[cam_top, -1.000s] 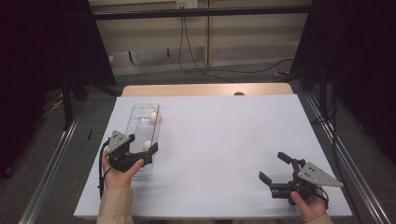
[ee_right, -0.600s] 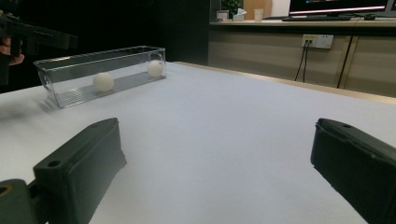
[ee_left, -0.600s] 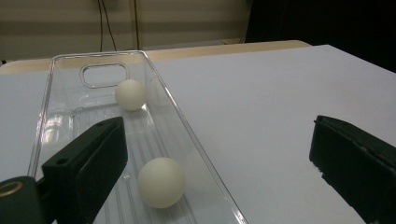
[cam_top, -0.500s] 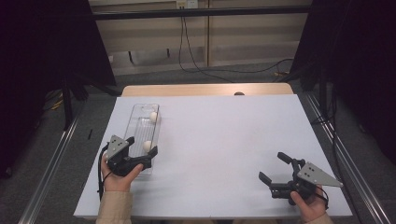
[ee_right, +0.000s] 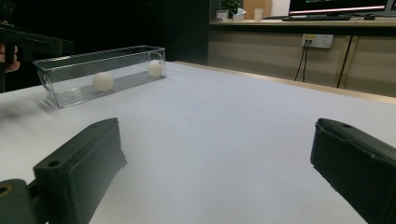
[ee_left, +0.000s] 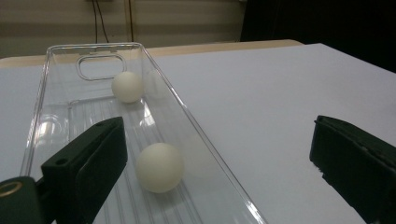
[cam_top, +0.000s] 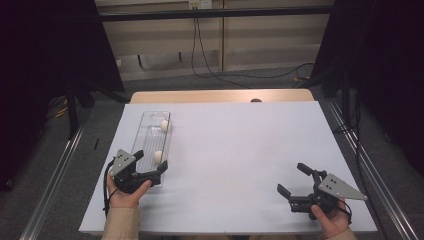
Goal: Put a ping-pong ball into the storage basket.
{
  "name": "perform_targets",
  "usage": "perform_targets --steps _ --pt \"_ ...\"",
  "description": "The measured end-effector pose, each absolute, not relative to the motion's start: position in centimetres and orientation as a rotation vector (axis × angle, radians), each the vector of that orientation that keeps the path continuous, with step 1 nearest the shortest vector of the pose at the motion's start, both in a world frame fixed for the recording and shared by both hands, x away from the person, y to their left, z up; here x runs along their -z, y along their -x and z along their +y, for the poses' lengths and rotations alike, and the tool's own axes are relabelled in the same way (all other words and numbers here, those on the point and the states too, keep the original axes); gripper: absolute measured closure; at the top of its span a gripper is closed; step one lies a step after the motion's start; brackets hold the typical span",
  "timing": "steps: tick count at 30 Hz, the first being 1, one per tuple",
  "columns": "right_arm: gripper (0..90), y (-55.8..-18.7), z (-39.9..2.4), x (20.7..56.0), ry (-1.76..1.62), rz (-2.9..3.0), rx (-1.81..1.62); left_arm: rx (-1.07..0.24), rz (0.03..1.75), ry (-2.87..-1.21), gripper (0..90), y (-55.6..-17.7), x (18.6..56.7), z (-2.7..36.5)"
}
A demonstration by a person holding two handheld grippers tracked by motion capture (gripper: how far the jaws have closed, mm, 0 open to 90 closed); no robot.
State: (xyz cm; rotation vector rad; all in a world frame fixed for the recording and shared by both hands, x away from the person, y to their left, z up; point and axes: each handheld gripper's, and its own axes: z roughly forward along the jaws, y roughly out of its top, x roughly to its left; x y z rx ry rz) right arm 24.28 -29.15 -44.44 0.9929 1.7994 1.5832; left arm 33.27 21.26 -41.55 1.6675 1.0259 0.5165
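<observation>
Clear tray (cam_top: 150, 131): a long transparent plastic bin lying lengthwise along the left side of the white table (cam_top: 240, 150), holding two white balls. The far ball (cam_top: 164, 125) rests near the tray's far end, against its right wall; the near ball (cam_top: 158, 156) rests on the ribbed floor toward the near end.

Change since one second ago: the left hand-held gripper (cam_top: 150, 167) has drawn back toward the near table edge along the tray, and the near ball, previously level with its jaws, now lies just beyond them. The tray, both balls and the right hand-held gripper (cam_top: 295, 181) keep their positions.

Left hand-held gripper: jaws wide apart, holding nothing. In the left gripper view one jaw stands over the tray interior, just beside the near ball (ee_left: 159, 166), and the other over bare table outside the right wall. The left hand (cam_top: 125, 195) grips the body from below, forearm entering from the bottom edge.

Right hand-held gripper: jaws wide apart, empty, low over the near right table area, well apart from the tray and aimed toward it.
</observation>
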Motion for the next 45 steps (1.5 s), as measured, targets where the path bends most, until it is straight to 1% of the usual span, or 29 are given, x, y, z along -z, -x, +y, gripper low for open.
perform_targets --steps 18,28,45 --pt "1.6 -24.3 -29.1 44.4 -0.993 1.800 -1.580 -0.528 1.031 -1.672 4.1 -32.7 42.5 21.5" --pt "1.6 -24.3 -29.1 44.4 -0.992 1.801 -1.580 -0.558 0.993 -1.704 4.1 -32.3 42.9 21.5" --pt "1.6 -24.3 -29.1 44.5 -0.986 1.808 -1.577 -0.554 0.982 -1.727 4.1 -31.5 43.5 21.5"
